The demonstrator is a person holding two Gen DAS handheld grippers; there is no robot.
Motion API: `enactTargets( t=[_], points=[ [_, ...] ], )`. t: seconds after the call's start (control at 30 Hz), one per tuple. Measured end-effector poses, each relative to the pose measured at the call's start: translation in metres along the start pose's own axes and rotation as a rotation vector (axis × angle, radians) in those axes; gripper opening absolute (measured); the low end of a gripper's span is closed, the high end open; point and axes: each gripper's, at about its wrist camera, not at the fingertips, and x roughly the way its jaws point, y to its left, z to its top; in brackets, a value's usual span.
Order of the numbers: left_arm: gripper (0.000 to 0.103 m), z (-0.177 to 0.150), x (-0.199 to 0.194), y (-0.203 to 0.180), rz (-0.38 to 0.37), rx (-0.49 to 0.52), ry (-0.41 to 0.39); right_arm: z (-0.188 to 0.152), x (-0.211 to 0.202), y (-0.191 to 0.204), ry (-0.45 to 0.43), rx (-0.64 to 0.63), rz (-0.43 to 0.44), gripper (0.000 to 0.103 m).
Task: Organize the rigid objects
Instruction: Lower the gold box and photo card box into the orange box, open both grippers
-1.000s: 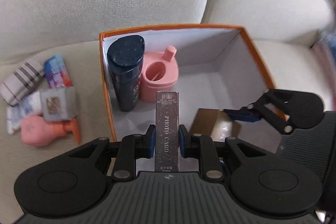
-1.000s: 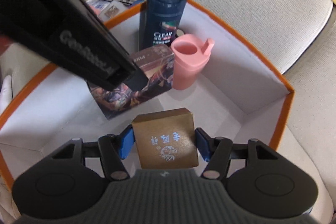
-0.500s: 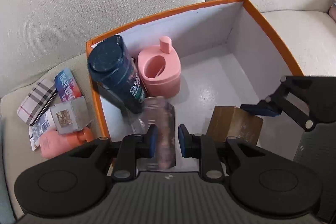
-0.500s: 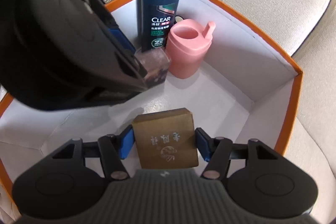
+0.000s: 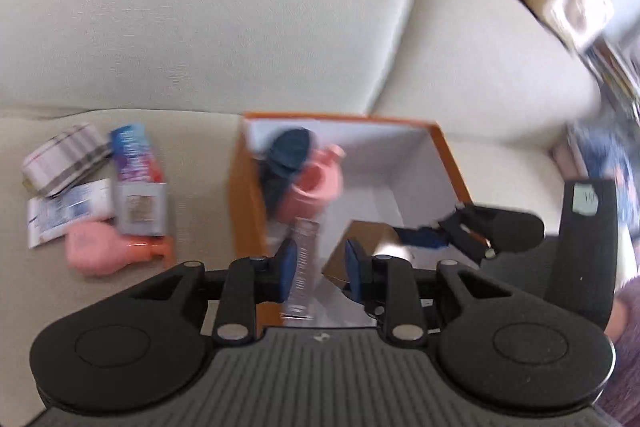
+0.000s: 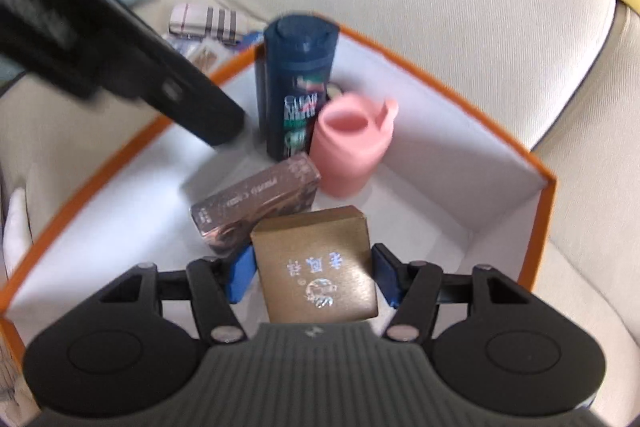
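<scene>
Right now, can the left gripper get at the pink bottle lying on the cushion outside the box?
Probably yes. The left gripper is open and holds nothing, and the pink bottle lies exposed on the cushion, left of the orange box. Only a grey box rests against its neck end.

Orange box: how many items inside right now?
4 in the orange box: shampoo bottle and pink cup at the back, photo card box lying mid-floor, gold box between the right gripper pads. None seem hidden.

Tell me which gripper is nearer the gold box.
Right. The right gripper has the gold box between its fingers; the left gripper, just opening, sits apart from it.
</scene>
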Motion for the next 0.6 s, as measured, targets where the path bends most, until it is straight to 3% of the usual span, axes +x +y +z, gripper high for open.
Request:
enactTargets(
  t=[0.3, 0.6],
  points=[
    [0.03, 0.009, 0.014, 0.019, 0.011, -0.161, 0.012, 0.023, 0.012, 0.02, 0.008, -0.043, 0.005, 0.063],
    [0.03, 0.003, 0.026, 0.032, -0.017, -0.197, 0.034, 0.037, 0.028, 0.027, 0.037, -0.059, 0.034, 0.062]
  ],
)
